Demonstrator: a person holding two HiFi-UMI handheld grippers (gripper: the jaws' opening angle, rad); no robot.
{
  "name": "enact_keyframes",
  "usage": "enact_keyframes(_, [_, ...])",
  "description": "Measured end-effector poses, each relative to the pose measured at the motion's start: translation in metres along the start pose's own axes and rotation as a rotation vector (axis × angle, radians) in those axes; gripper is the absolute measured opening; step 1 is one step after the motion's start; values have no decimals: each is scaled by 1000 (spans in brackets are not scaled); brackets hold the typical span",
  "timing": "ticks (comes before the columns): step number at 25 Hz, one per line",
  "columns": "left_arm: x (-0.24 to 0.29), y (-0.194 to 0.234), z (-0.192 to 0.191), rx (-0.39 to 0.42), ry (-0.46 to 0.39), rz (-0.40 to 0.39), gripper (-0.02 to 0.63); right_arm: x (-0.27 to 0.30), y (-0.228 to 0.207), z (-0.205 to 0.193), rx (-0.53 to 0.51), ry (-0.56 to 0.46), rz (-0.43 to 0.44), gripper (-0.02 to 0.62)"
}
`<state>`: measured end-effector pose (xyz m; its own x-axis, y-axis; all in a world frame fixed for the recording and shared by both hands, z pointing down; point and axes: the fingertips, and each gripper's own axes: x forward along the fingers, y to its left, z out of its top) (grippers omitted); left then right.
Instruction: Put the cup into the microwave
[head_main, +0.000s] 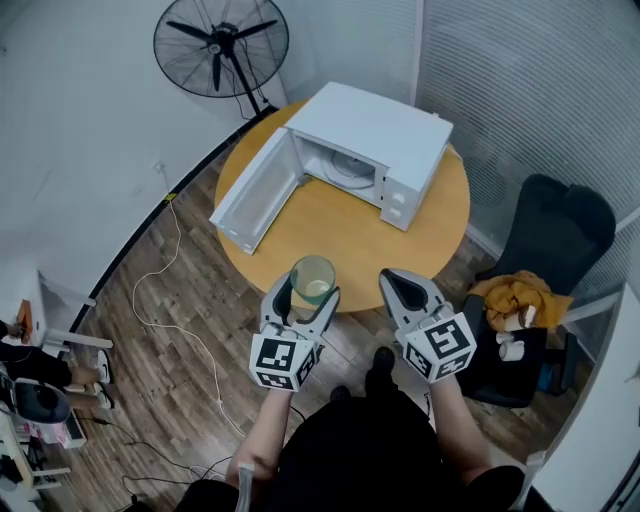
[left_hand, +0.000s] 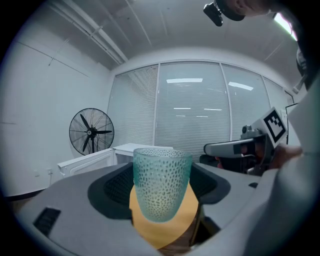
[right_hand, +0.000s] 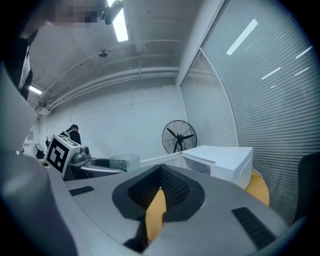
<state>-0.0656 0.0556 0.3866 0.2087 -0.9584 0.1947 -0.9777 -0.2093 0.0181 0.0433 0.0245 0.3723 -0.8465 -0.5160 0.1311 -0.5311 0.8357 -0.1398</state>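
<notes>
Slippage is the main worry. The cup (head_main: 312, 278), a teal dimpled glass, stands upright between the fingers (left_hand: 114, 189) of the left gripper (head_main: 308, 290), which are clamped on its lower sides. It appears lifted over the near edge of the round counter (head_main: 340, 235). The hold is low on smooth, tapering glass, so a tilt or a jolt on the way forward could let the cup rotate or drop, possibly past the counter's edge to the floor.

The microwave (head_main: 375, 140) sits at the far side with its door (head_main: 255, 190) swung out toward the person's left. A path too far to the left could knock that door. The opening looks low, so the cup's rim or the gripper's body might catch its upper frame.

The right gripper (head_main: 405, 288) hangs just beside the left, its fingers (right_hand: 175, 190) closed together on nothing, so it is not steadying the microwave.
</notes>
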Motion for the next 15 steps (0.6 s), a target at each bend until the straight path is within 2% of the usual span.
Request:
enact_keyframes(8, [39,-10,11,-15,-20,61,341,6,-48,4,3,5,42,11])
enact_keyframes(15, [56,-18,1,-40,15,85,341,6,-70,-6,36,26,63,11])
